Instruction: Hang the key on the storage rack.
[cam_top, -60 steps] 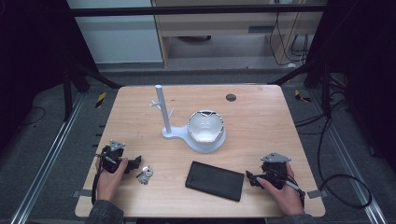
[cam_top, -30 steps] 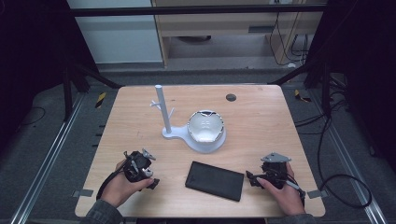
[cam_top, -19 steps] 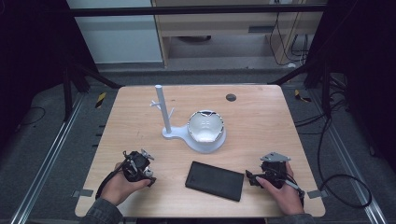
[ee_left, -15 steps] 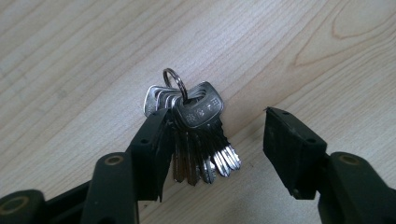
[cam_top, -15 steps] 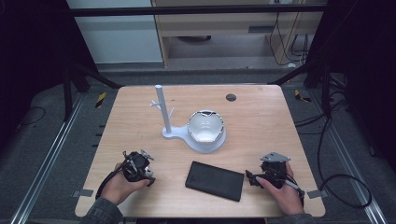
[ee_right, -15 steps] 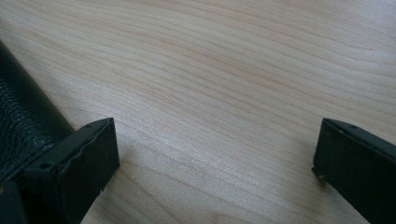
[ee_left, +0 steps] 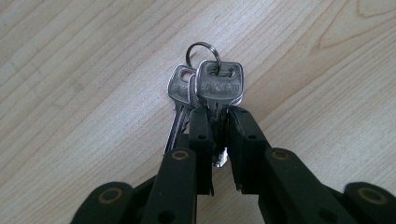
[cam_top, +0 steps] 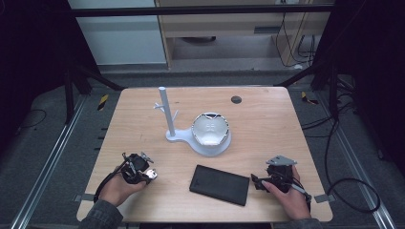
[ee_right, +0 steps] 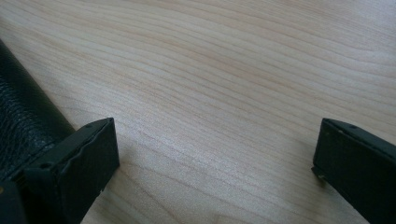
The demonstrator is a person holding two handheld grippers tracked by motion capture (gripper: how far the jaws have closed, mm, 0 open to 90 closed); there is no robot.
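Note:
A bunch of silver keys (ee_left: pixel 210 88) on a small ring lies on the wooden table (cam_top: pixel 267 124) at the front left. My left gripper (ee_left: pixel 218 140) is shut on the blade of one key, with the other keys hanging beside it; in the high view the left gripper (cam_top: pixel 143 172) sits over the keys (cam_top: pixel 150 174). My right gripper (ee_right: pixel 215 154) stands open low over bare wood at the front right, shown in the high view as the right gripper (cam_top: pixel 267 181). A black leather case (cam_top: pixel 220 184) lies flat between the two hands, its edge (ee_right: pixel 23 121) just left of the right gripper's jaw.
A white stand with an upright post (cam_top: pixel 165 112) and small pegs joins a white round dish (cam_top: pixel 211 133) at the table's middle. A dark round hole (cam_top: pixel 236 99) marks the far side. Black frame rails run along both sides of the table.
The left hand moved right from the table's left edge onto the keys, and its gripper closed on them. The right hand and black case stayed still.

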